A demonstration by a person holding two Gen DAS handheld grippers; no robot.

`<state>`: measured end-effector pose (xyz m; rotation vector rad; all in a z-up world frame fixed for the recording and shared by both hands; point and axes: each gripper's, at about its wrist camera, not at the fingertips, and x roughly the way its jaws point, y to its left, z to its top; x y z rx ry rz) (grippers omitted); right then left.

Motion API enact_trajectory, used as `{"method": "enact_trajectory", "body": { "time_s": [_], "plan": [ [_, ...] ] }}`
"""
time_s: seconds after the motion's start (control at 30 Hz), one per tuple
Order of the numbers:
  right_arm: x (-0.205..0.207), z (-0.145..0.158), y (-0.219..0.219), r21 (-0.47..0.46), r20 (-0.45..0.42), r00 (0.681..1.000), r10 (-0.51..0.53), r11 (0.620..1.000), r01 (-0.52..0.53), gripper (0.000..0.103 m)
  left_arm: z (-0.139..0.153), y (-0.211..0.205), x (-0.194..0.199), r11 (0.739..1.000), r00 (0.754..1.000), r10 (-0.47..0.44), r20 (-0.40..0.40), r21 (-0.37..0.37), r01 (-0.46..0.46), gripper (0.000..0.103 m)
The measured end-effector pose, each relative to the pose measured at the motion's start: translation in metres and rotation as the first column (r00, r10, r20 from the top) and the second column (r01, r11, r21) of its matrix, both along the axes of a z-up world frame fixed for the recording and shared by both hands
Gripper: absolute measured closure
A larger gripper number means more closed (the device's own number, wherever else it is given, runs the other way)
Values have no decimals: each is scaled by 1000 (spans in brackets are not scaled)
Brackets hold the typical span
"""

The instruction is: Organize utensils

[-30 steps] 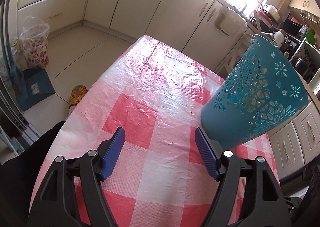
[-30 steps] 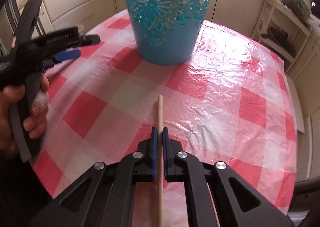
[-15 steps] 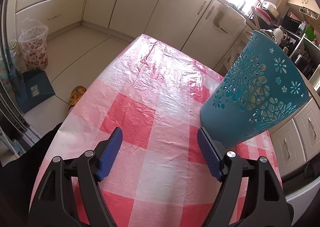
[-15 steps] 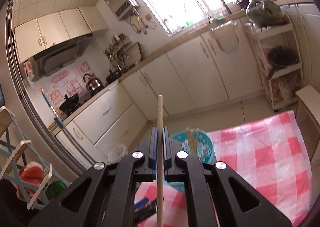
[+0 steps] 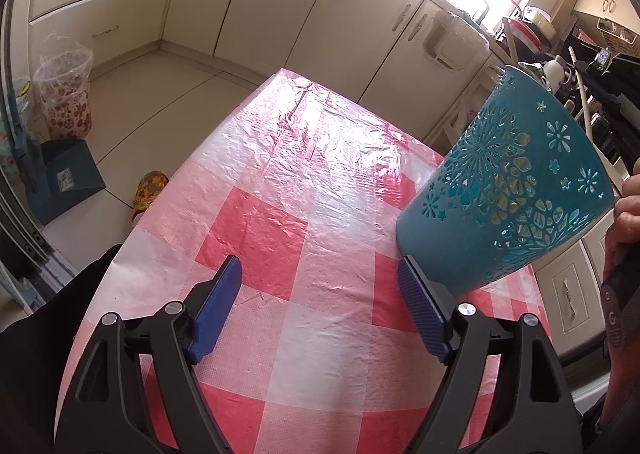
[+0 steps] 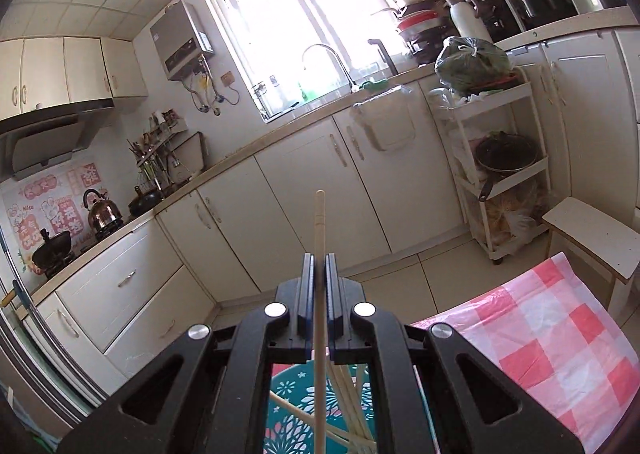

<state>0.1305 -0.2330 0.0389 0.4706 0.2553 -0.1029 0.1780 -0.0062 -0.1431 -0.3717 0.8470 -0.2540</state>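
Teal cut-out utensil holder [image 5: 508, 190] stands on the checked table [image 5: 320, 222], right of frame; chopsticks [image 6: 344, 406] lean inside it, seen at the bottom of the right view. Right hand-held gripper [image 6: 319, 282] pinches one wooden chopstick [image 6: 320, 238] above the holder, long axis vertical in frame, tip up. Left hand-held gripper [image 5: 320, 290] spread wide, holding nothing, its right pad just beside the holder base.

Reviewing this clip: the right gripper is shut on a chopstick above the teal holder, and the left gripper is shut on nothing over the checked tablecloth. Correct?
Not quite. The left gripper is open: the left wrist view shows its blue pads wide apart over the checked tablecloth, holding nothing. The rest holds: the right gripper is shut on a chopstick above the teal holder.
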Motion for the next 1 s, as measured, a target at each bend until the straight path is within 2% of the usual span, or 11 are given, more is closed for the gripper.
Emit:
{"method": "enact_trajectory", "body": {
  "time_s": [0.17,0.27,0.37,0.53,0.6,0.67,0.77,0.87,0.93,1.0],
  "plan": [
    [-1,-6,17,-102,-6,1000,23,995,-24,96,0,0,1,1000,1000,-2,0,-4,2,26],
    [-7,-5,22,-151,-13,999,47,987,-49,83,0,0,1,1000,1000,-2,0,-3,2,25],
    [-20,-2,23,-185,-12,997,72,980,-73,81,0,-1,1,1000,1000,-4,-1,0,4,25],
    [-67,-1,13,-203,-26,996,80,976,-83,63,1,-4,1,1000,1000,-7,-2,18,7,22],
    [-85,-9,8,-210,-66,995,72,974,-84,53,2,-6,1,999,1000,-6,-3,35,6,20],
    [-100,-22,2,-209,-121,991,61,974,-85,47,2,-7,0,999,1000,-2,-5,53,2,18],
    [-117,-51,-4,-223,-237,971,41,970,-95,44,3,-8,-2,997,1000,10,-9,82,-10,15],
    [-123,-80,-10,-215,-362,932,26,971,-110,40,6,-7,-3,992,999,29,-14,120,-27,13],
    [-125,-93,-12,-207,-433,901,26,970,-127,34,8,-6,-8,987,999,37,-12,159,-35,11],
    [-126,-98,-12,-205,-478,878,29,968,-144,24,12,-4,-16,983,999,42,-15,180,-38,10]
  ]
}}
